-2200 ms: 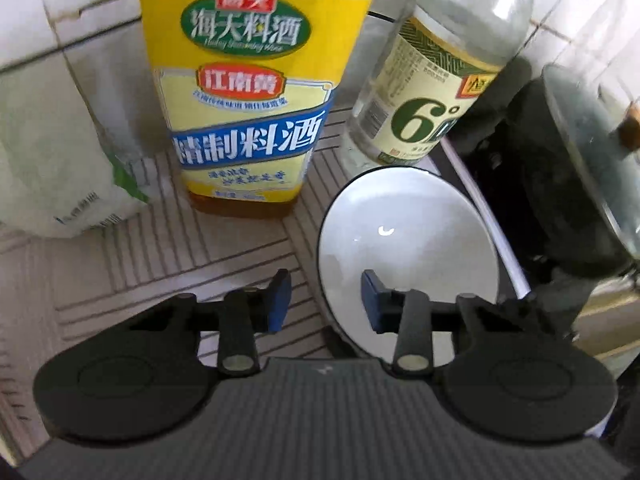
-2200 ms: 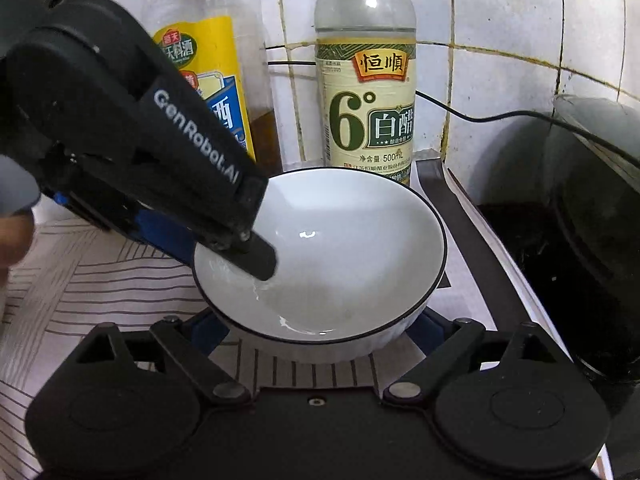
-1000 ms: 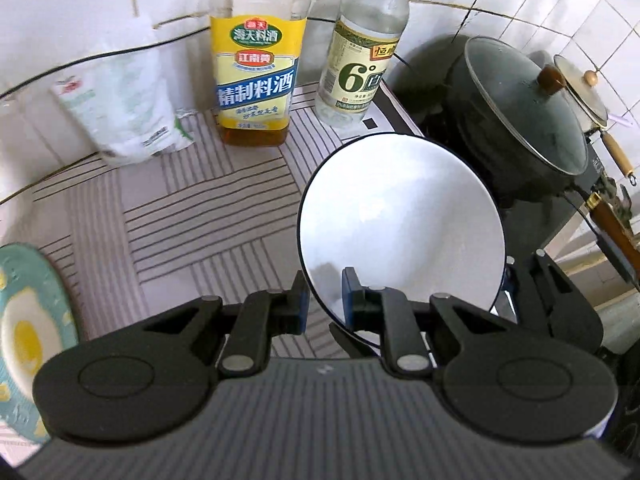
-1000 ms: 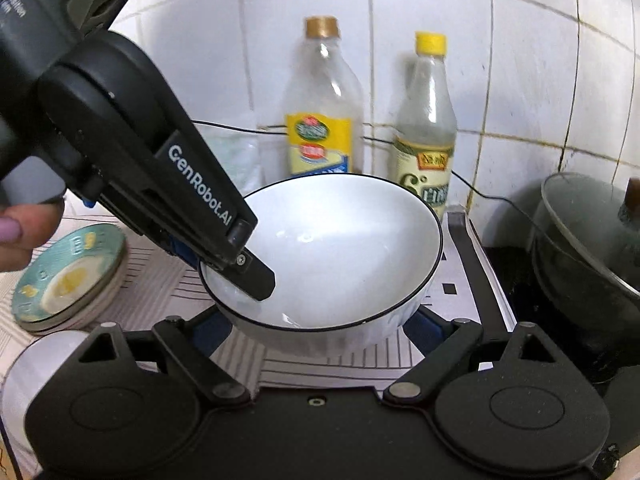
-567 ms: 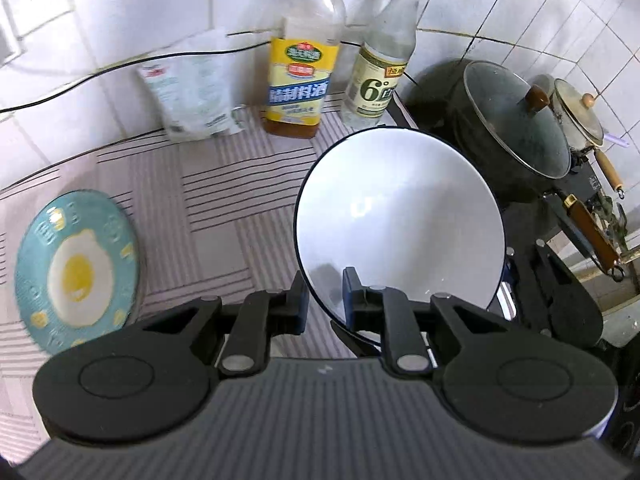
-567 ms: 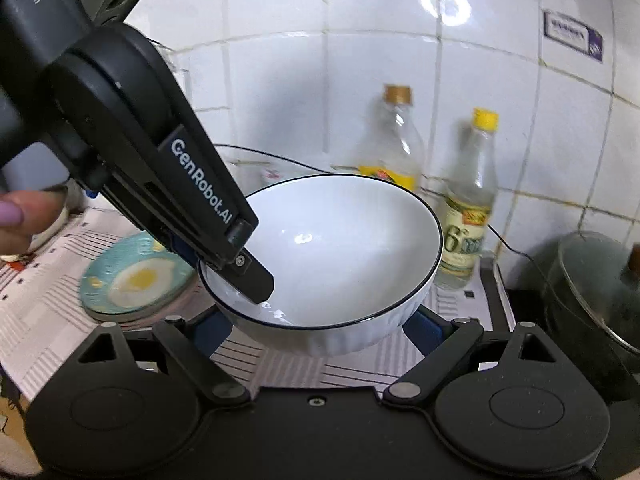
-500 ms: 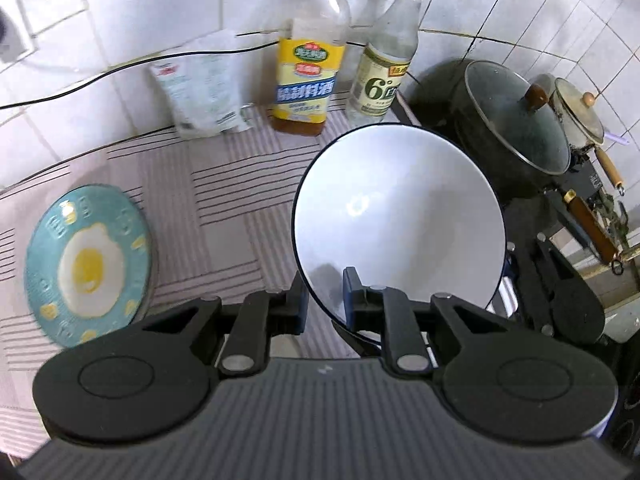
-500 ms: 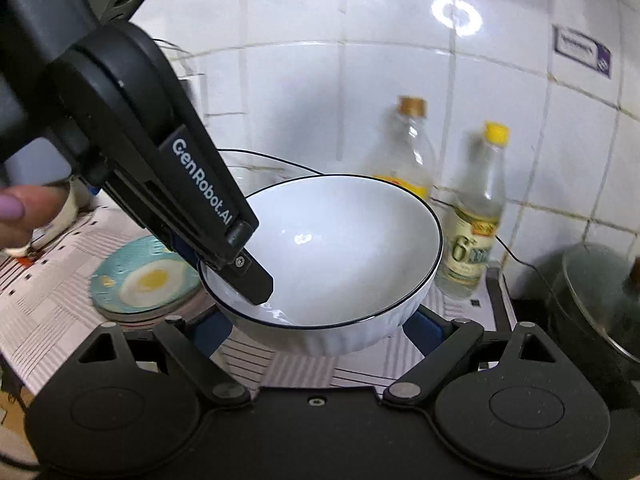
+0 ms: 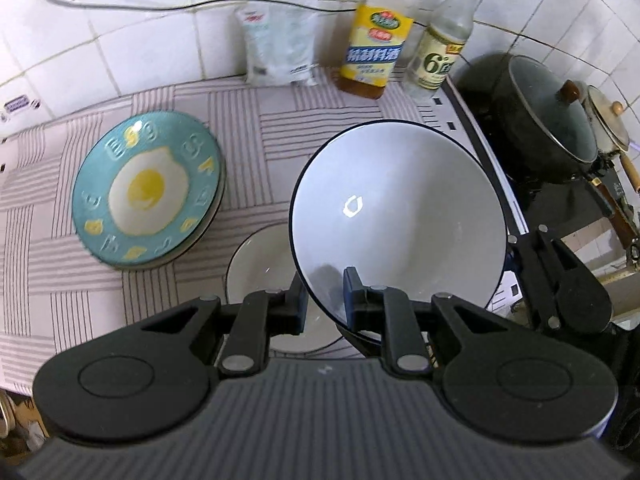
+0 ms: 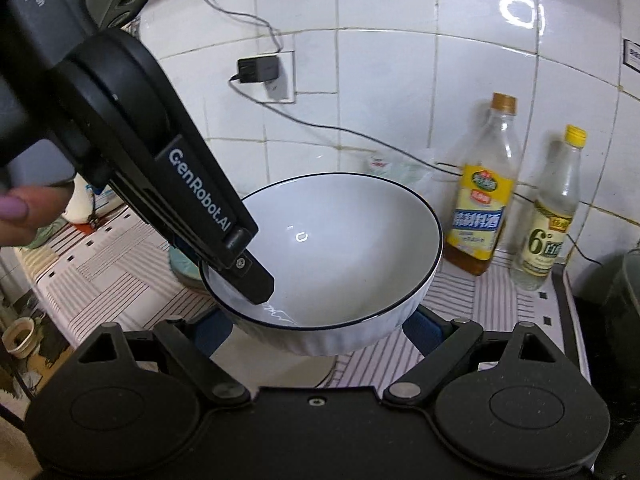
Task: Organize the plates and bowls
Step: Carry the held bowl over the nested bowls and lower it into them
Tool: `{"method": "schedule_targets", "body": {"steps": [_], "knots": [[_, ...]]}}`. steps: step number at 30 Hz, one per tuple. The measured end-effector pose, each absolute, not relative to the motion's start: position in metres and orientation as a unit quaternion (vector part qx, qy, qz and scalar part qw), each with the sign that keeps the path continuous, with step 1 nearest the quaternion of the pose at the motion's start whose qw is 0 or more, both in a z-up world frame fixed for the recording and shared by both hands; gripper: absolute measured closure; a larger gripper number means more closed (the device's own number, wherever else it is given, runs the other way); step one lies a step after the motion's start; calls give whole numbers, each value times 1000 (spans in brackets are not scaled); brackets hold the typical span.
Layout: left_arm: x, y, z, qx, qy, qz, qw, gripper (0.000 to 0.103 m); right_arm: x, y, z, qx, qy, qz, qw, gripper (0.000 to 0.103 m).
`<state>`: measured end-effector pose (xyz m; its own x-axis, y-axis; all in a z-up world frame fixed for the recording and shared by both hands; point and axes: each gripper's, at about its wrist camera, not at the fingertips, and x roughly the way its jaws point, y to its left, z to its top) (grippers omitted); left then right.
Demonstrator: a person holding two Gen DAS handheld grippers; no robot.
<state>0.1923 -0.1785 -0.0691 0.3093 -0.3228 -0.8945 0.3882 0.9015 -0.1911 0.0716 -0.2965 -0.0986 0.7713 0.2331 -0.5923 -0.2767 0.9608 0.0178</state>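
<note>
A white bowl [image 9: 400,220] with a thin dark rim hangs above the striped counter, carried by both grippers. My left gripper [image 9: 325,296] is shut on its near rim, one pad inside and one outside. In the right wrist view the left gripper [image 10: 256,284] comes in from the upper left onto that rim. My right gripper [image 10: 316,332] clasps the bowl [image 10: 340,248] from outside, a blue pad on each side of its ribbed wall. A second white bowl [image 9: 256,264] stands on the counter just below. A teal plate with a fried-egg picture [image 9: 148,192] lies to the left.
Two bottles [image 9: 376,44] [image 9: 440,36] and a white bag [image 9: 280,40] stand against the tiled wall. A dark lidded pot [image 9: 548,120] and a smaller pan [image 9: 608,128] sit on the stove at right. A charger [image 10: 256,70] and its cable hang on the wall.
Both grippers have carried the bowl up and away from the bottles, leftward along the counter. The egg plate has drawn closer, and the second bowl has come into view underneath.
</note>
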Motion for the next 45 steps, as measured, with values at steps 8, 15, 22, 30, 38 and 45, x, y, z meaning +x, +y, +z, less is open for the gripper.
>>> {"method": "schedule_targets", "body": {"steps": [8, 15, 22, 30, 38, 45], "knots": [[184, -169, -86, 34, 556, -201, 806, 87, 72, -291, -112, -7, 345, 161, 924, 9], [189, -159, -111, 27, 583, -182, 791, 87, 79, -281, -132, -16, 370, 182, 911, 9], [201, -157, -131, 22, 608, -163, 776, 87, 91, -275, -149, 7, 402, 186, 896, 9], [214, -155, -136, 19, 616, -160, 771, 87, 101, -271, -150, -2, 408, 186, 894, 9], [222, -161, -142, 19, 633, -166, 756, 87, 111, -273, -149, -8, 444, 178, 878, 9], [227, -167, -151, 31, 641, -167, 748, 87, 116, -275, -152, 5, 476, 169, 863, 9]]}}
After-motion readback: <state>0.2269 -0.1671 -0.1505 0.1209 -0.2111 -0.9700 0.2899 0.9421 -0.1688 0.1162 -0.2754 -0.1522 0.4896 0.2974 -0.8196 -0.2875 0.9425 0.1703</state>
